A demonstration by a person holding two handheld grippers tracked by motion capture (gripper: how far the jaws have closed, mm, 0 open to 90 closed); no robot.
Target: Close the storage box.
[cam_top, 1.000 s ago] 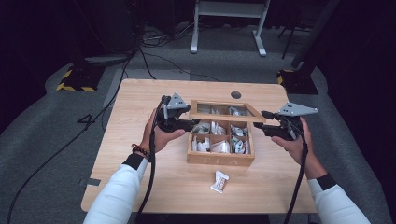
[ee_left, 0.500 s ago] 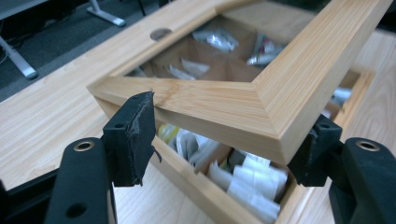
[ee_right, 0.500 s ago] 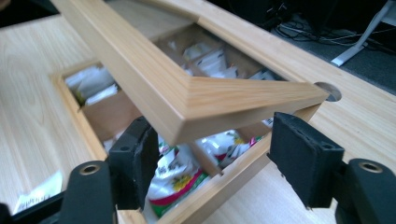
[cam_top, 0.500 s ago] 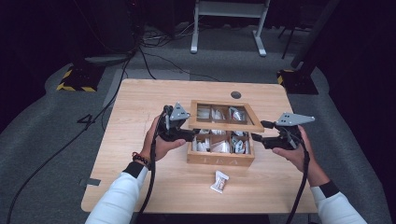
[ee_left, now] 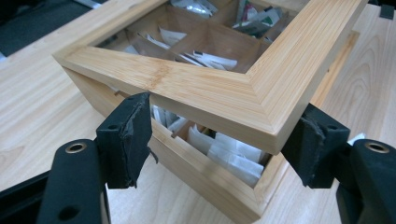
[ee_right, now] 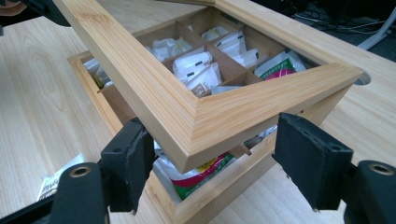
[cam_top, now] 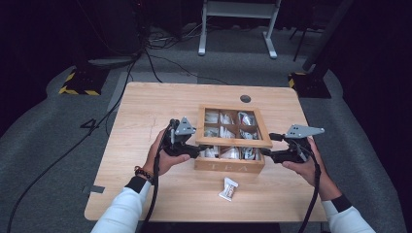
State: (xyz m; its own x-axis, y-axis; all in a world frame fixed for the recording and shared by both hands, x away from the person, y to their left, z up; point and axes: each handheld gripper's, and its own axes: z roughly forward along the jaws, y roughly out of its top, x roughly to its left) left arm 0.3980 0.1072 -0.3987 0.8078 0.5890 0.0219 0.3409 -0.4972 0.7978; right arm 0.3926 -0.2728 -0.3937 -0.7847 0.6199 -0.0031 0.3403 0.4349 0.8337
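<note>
Left tongs (ee_left: 219,140) and right tongs (ee_right: 219,161) have just been opening, each released around a front corner of the raised lid (cam_top: 233,141); the lid hovers tilted over the wooden box (cam_top: 228,165); a sachet (cam_top: 228,188) lies on the surface (cam_top: 145,111).

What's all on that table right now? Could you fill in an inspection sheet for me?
Surface: wooden table, round hole at far edge.
Job's things: wooden tea box with sachets; framed lid partly raised.
Clutter: one sachet loose on the table.
Grippers: left gripper and right gripper each straddle a front lid corner, jaws just opening, pads not pressing.
Cables: one trails from each gripper; more on the floor.
Surroundings: grey carpet, metal stand legs.
</note>
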